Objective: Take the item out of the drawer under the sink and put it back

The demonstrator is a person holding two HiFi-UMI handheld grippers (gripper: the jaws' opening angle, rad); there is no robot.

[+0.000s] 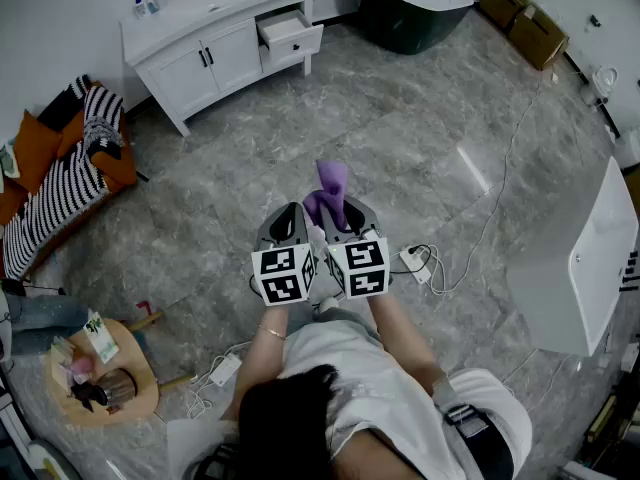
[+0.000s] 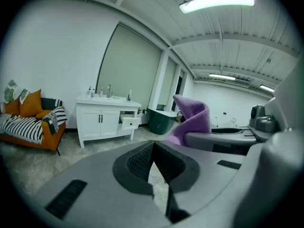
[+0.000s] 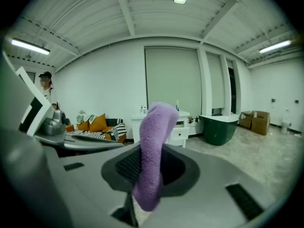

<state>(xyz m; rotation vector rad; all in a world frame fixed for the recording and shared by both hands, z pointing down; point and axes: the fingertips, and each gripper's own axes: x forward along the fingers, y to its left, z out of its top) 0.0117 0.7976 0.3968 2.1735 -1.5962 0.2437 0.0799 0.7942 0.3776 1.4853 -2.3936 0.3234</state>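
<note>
1. My right gripper [image 1: 338, 211] [image 3: 147, 171]: jaws clenched on the purple towel [image 1: 330, 190] [image 3: 154, 141]. The cloth is pinched at its lower part, and its folded top stands up above the pads.
2. My left gripper [image 1: 292, 214] [image 2: 153, 159]: jaws closed together at the tips, with nothing between them. It sits just beside the right one. From its own view the towel [image 2: 192, 118] shows to the right.
3. Grey marble floor [image 1: 330, 118]: a wide bare stretch lies between my grippers and the vanity.
4. White vanity [image 1: 195, 53] [image 2: 102, 120]: set against the far wall, with the sink on top and two doors shut.
5. Drawer [image 1: 291, 34] [image 2: 129, 122] [image 3: 179, 133]: at the vanity's right end, pulled out, its front edge jutting past the cabinet face. It is well apart from the towel.
6. Dark green bathtub [image 1: 410, 8] [image 3: 218, 127]: right of the drawer, with a gap of floor between them.
7. Sofa with orange cushions and a striped throw [image 1: 55, 183]: along the left edge.
8. Power strip with cables [image 1: 416, 261]: on the floor just right of my right gripper.
9. Round wooden side table [image 1: 135, 393]: near left, cluttered.
10. Large white unit [image 1: 590, 268]: bounds the right side.
</note>
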